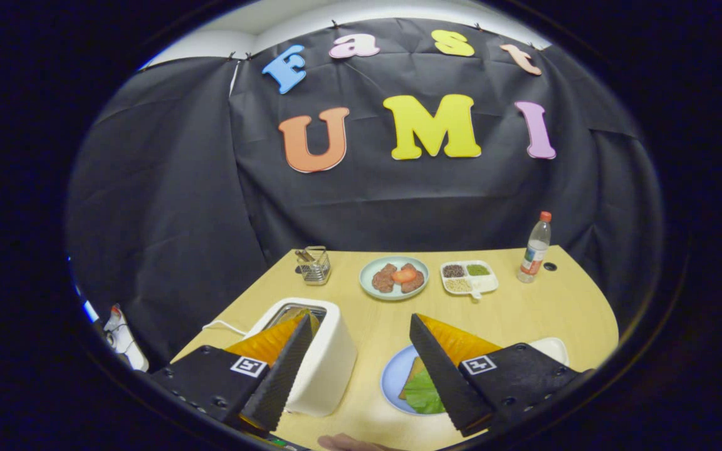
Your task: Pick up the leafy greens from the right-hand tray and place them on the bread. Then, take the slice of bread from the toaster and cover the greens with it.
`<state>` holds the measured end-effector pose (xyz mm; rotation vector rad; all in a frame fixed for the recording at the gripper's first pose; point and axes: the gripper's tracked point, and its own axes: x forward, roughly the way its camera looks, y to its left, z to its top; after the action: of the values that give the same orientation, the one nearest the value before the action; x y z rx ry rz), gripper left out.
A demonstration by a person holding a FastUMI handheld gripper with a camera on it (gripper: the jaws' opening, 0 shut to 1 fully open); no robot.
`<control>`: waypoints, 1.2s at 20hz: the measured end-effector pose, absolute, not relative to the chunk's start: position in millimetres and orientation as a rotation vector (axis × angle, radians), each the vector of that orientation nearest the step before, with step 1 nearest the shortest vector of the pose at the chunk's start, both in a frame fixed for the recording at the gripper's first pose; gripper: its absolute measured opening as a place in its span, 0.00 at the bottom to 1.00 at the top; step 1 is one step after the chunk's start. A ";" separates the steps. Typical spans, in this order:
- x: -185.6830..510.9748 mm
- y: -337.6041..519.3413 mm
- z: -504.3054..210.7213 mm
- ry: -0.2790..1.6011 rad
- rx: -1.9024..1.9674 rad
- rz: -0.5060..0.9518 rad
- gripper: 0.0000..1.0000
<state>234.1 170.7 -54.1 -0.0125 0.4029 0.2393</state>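
My gripper (361,329) is open above the wooden table, with nothing between its fingers. Under the left finger (282,369) stands a white toaster (320,366); its slot is partly hidden by that finger, so I cannot tell if bread is inside. Beside the right finger (442,369) lies a blue plate (393,376) with a slice of bread (412,376) on it. Leafy greens (425,394) rest on that bread. Part of a white tray (552,347) shows beyond the right finger.
Farther back stand a wire holder (314,264), a pale green plate (393,277) with meat patties and a tomato slice, a white divided dish (469,277) of grains, and a plastic bottle (534,248). A white cable (226,326) runs left of the toaster. A hand (345,443) shows at the near table edge.
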 end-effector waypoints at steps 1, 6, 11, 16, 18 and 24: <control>237.9 181.8 -53.6 0.405 -0.022 0.242 0.97; 252.0 227.4 -85.3 0.501 -0.040 0.257 0.96; 264.7 237.7 -113.5 0.561 -0.042 0.205 0.87; 265.3 243.8 -129.9 0.603 -0.060 0.160 0.45; 260.1 246.9 -137.0 0.653 -0.017 0.133 0.27; 251.6 257.5 -98.8 0.596 -0.018 0.124 0.09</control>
<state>251.6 257.5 -98.8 -0.0180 0.5963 0.1240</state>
